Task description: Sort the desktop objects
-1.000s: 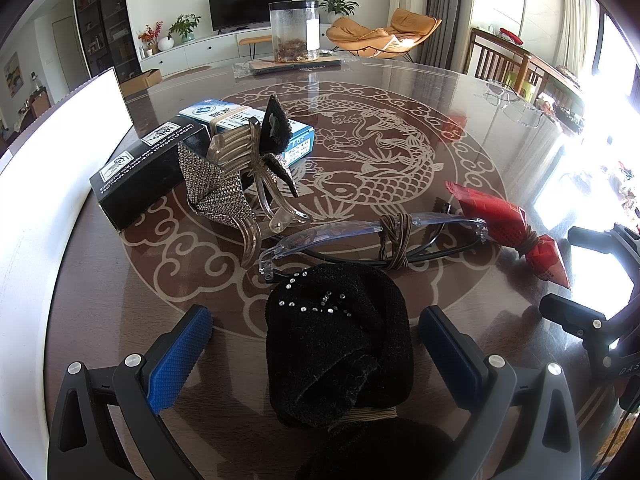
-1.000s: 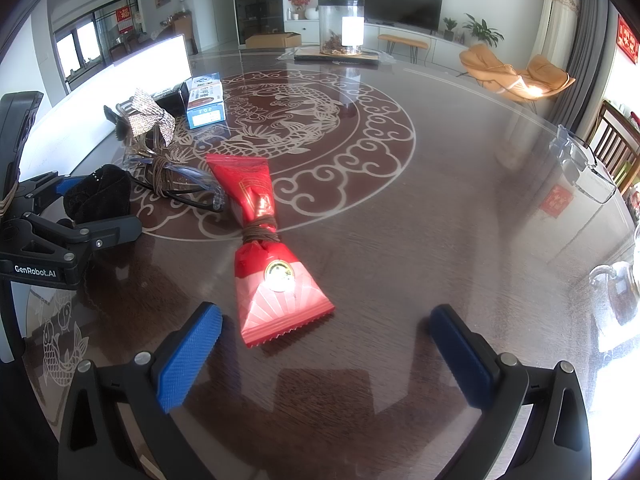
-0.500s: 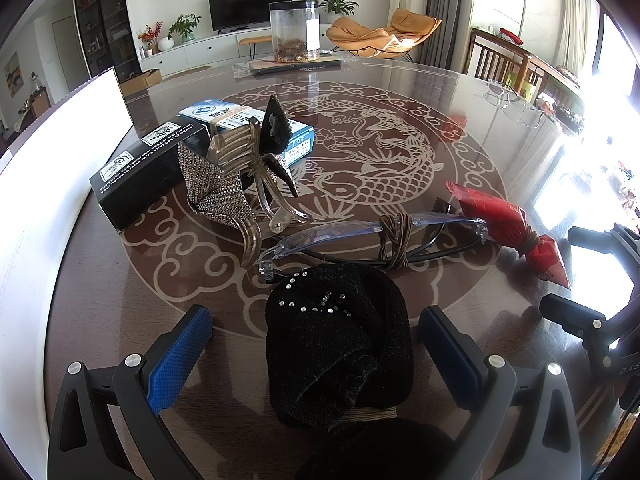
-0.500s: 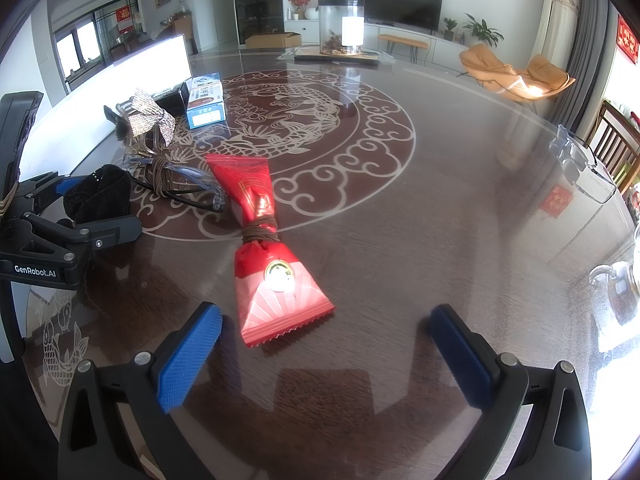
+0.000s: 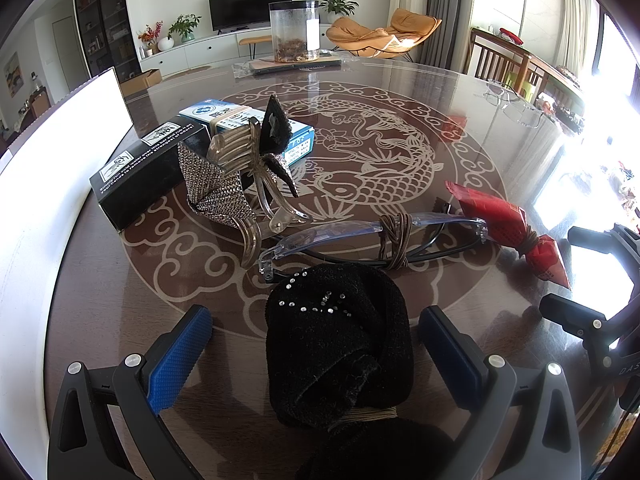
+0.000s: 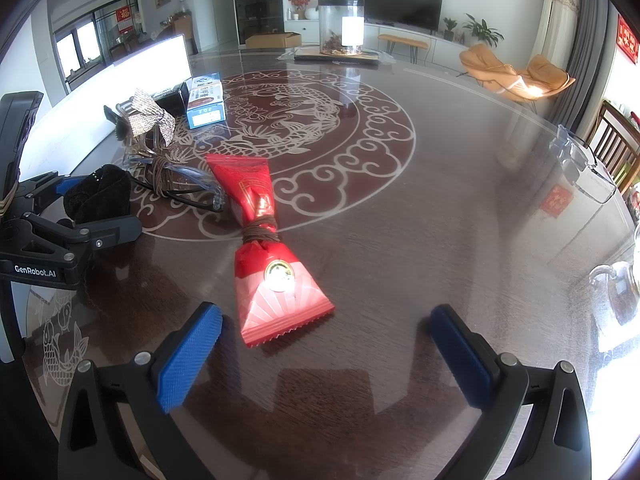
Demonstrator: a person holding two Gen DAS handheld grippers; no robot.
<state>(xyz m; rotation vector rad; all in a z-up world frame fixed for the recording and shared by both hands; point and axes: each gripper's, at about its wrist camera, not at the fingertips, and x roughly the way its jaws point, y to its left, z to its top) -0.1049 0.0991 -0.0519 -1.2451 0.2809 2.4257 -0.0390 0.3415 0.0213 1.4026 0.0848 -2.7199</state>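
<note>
Nothing has moved since the earlier frames; both tongs rest low over the bench (image 6: 460, 208) with their blue pads spread apart. Left tongs (image 5: 316, 356) straddle the black fabric bundle (image 5: 338, 344) without touching it; right tongs (image 6: 326, 350) gape just short of the red packet (image 6: 266, 248), empty. Beyond the bundle lie the bound glasses (image 5: 372, 232), touching the packet's far end; farther, the rhinestone hair claw (image 5: 240, 176); behind it the black box (image 5: 144, 172) and blue box (image 5: 244, 120); farthest, a clear jar (image 5: 294, 30).

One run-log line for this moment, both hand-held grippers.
left hand-held gripper: open, straddling black cloth bundle | right hand-held gripper: open, empty, near red packet | table: nothing lifted
</note>
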